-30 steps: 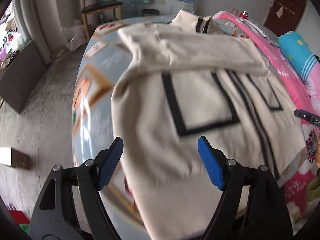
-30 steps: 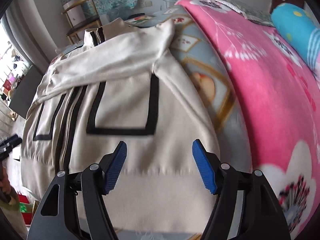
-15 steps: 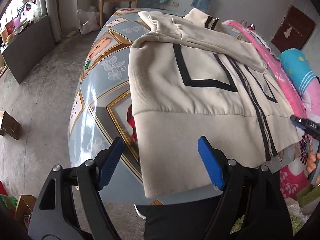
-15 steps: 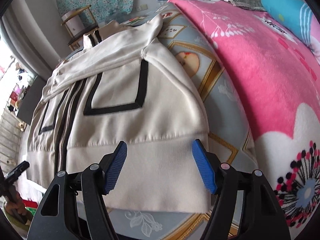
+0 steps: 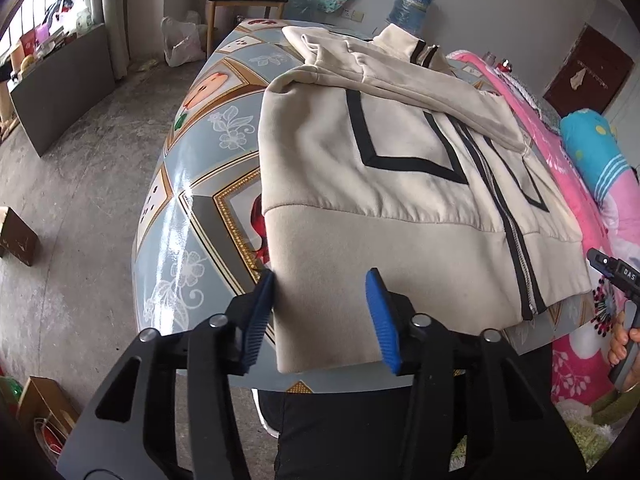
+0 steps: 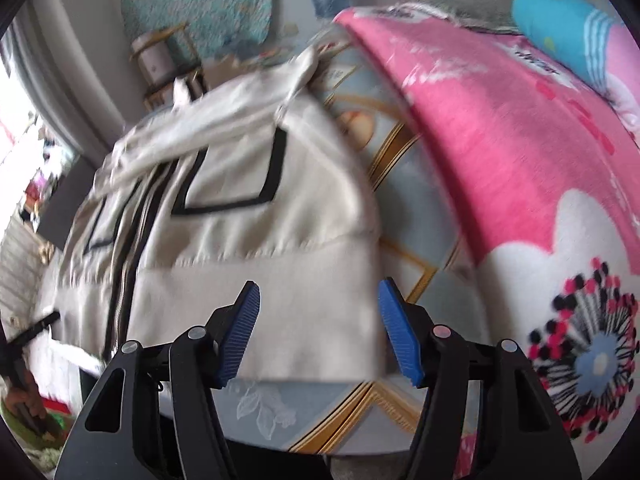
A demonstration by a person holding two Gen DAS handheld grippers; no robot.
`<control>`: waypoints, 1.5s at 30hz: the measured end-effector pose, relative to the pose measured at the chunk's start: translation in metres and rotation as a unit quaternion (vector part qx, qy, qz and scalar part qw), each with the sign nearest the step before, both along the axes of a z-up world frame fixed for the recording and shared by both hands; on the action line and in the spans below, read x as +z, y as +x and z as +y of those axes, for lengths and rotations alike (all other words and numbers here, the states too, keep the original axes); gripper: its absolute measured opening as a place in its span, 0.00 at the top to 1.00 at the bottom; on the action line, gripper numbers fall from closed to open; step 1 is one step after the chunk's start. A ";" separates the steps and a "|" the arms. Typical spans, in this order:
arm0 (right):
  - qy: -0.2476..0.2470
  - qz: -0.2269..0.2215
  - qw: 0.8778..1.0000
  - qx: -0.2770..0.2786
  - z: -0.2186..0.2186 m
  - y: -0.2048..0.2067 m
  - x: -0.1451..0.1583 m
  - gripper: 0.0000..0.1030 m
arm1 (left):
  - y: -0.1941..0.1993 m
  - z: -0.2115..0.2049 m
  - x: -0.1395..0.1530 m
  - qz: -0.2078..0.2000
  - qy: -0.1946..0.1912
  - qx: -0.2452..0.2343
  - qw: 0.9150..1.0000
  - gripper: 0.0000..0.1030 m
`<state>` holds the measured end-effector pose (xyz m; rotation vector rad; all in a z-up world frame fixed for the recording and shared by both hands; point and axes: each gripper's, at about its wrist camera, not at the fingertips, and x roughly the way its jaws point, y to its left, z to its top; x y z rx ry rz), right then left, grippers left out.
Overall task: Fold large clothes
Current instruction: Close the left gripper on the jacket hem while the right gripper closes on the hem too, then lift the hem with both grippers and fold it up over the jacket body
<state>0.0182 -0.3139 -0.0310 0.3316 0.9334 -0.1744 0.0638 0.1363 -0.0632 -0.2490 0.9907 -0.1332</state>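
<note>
Left wrist view: left tongs (image 5: 322,314) closing, blue pads straddling the hem corner of the cream jacket (image 5: 380,168), not yet pressing. Jacket spread flat on the patterned bench (image 5: 200,200), collar toward 12 o'clock.

Right wrist view, blurred: right tongs (image 6: 318,334) apart, closing a little over the opposite hem corner. Pink blanket (image 6: 520,140) at 2 o'clock.

Both wrist views look steeply down from close over the jacket's (image 5: 360,184) hem; each shows the same jacket (image 6: 248,240) from opposite corners.
</note>
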 end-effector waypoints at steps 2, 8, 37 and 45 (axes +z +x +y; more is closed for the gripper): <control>0.003 0.005 1.000 -0.012 -0.009 0.007 -0.004 0.46 | 0.003 0.003 -0.001 -0.001 -0.012 0.005 1.000 0.59; 0.031 0.030 0.999 -0.005 -0.016 0.009 -0.022 0.61 | 0.012 0.008 -0.001 0.005 -0.027 0.015 1.000 0.61; -0.007 -0.061 0.998 0.027 0.025 -0.063 0.064 0.95 | -0.057 -0.019 0.085 -0.099 0.034 -0.034 0.994 0.92; 0.021 0.016 0.999 0.019 0.039 -0.112 0.025 0.95 | -0.108 0.003 0.065 -0.046 0.017 -0.016 0.999 0.92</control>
